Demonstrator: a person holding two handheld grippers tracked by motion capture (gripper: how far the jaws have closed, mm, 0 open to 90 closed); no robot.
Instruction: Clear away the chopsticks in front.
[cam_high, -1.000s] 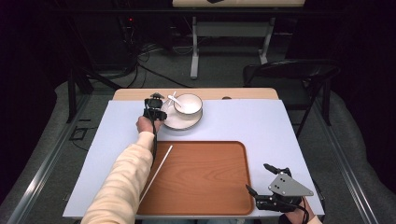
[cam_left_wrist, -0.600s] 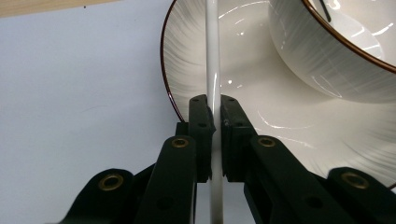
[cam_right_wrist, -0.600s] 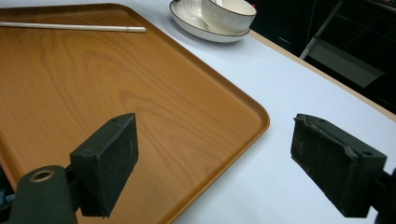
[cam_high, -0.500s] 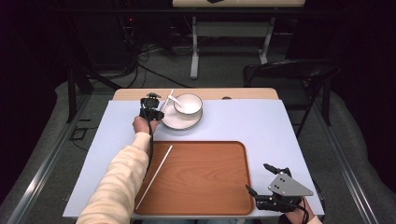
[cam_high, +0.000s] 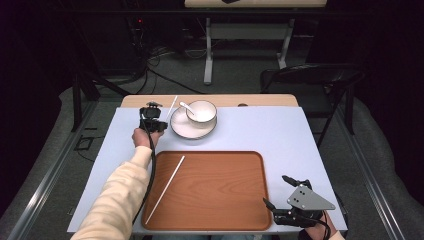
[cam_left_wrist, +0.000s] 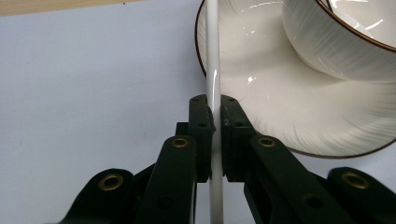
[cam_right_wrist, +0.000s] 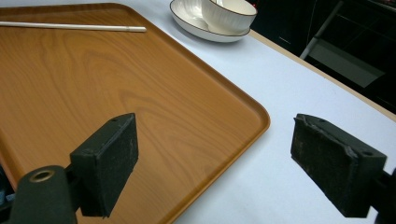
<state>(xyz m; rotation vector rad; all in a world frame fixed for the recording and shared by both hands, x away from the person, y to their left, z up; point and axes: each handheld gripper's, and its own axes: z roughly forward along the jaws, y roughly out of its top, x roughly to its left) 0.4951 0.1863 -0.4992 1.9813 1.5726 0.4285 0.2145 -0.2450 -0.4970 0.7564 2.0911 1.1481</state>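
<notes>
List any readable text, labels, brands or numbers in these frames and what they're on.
None. No view shows any lettering: the plate, bowl, wooden tray, both chopsticks, blue table cover and the left gripper and right gripper are all unmarked. The red dot in the dark background is a light, not a sign.

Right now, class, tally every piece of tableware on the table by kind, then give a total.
White chopsticks: 2 (one on the tray, one in the left claw)
Plates: 1
Bowls: 1
Spoons: 1
Wooden trays: 1
Total: 6
</notes>
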